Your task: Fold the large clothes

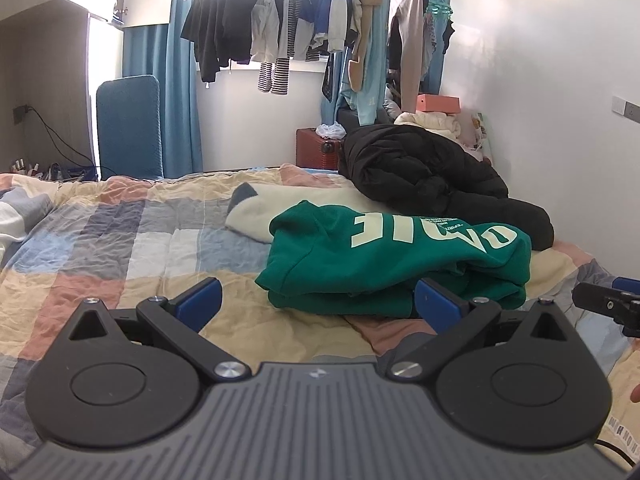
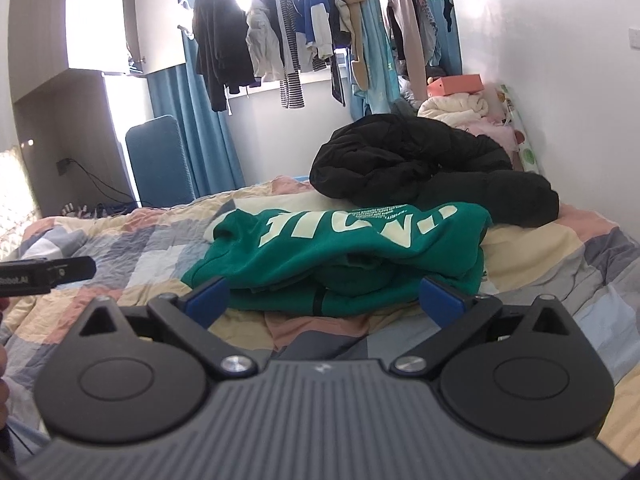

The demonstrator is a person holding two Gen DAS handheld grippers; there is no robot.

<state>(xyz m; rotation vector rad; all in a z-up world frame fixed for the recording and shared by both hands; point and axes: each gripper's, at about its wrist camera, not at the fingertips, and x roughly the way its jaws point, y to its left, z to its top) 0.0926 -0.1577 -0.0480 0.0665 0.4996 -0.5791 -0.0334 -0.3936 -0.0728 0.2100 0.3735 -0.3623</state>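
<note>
Fingers first: my left gripper (image 1: 318, 300) has its blue fingers (image 1: 200, 300) spread wide with nothing between them, only the checked bed cover (image 1: 120, 248) below. My right gripper (image 2: 326, 298) is also fully spread and grips nothing. Just beyond both sets of fingertips lies the green sweatshirt (image 2: 340, 248), folded into a thick bundle on the bed, its pale lettering facing up; from the left gripper it sits ahead and toward the right finger, from the right one it spans the gap. Past it rests a black puffy jacket (image 1: 424, 168), touching the sweatshirt's far edge. Farther back, hanging clothes (image 1: 280, 20) fill the window.
</note>
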